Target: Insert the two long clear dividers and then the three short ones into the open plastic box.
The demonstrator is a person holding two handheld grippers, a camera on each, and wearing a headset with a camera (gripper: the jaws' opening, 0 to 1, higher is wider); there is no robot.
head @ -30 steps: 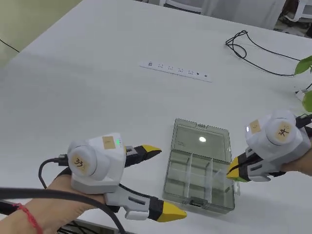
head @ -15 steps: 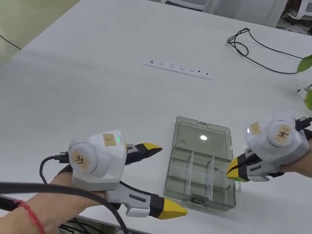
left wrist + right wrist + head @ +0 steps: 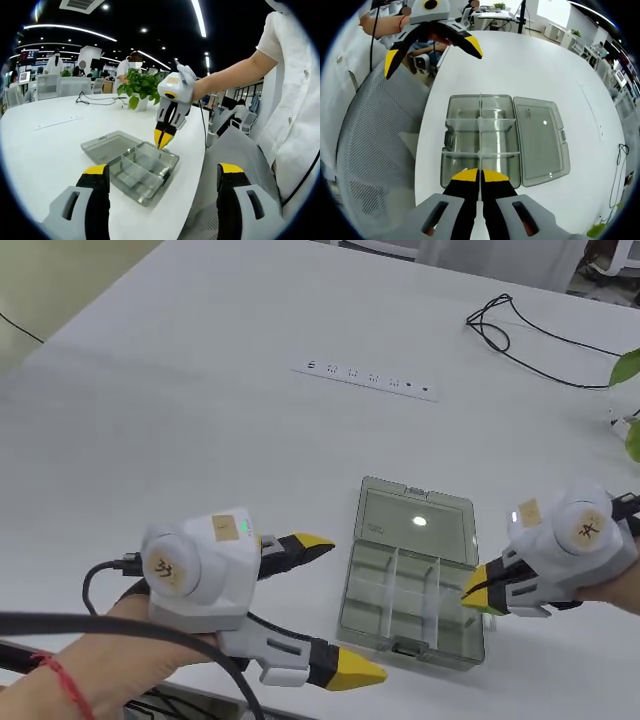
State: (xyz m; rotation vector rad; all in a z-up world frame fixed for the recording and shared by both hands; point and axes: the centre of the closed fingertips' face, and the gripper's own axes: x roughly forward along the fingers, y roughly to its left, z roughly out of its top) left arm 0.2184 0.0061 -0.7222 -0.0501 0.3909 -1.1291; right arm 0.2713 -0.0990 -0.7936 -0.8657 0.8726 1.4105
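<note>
My left gripper (image 3: pixel 333 608) has its jaws spread wide, with nothing between the yellow wedge-shaped tips. In the left gripper view the box (image 3: pixel 134 167) lies just ahead of that gap, near the table's edge. It is a shallow rectangle of smoky, see-through grey plastic with rounded corners.

My right gripper (image 3: pixel 480 175) has its jaws pinched to a thin slit. A clear divider (image 3: pixel 480 150) sits in that slit edge-on, so it shows as a fine bright line running straight forward from the tips over the tray. I read it as clamped there, but I cannot tell whether its far end touches the box. Seen from the left jaws, the right tips point steeply down at the box's far side.

Ahead of the right jaws, two clear walls cross the tray and split it into compartments. The flat lid (image 3: pixel 540 137) lies open to the right of the tray, glossy, with a lamp's glint on it.

The table (image 3: pixel 200 390) is smooth matte white. Well beyond both pairs of jaws lie a slim white power strip (image 3: pixel 365 378) and a looped black cable (image 3: pixel 520 335). A grey mesh chair (image 3: pixel 380 150) stands left of the right jaws.
</note>
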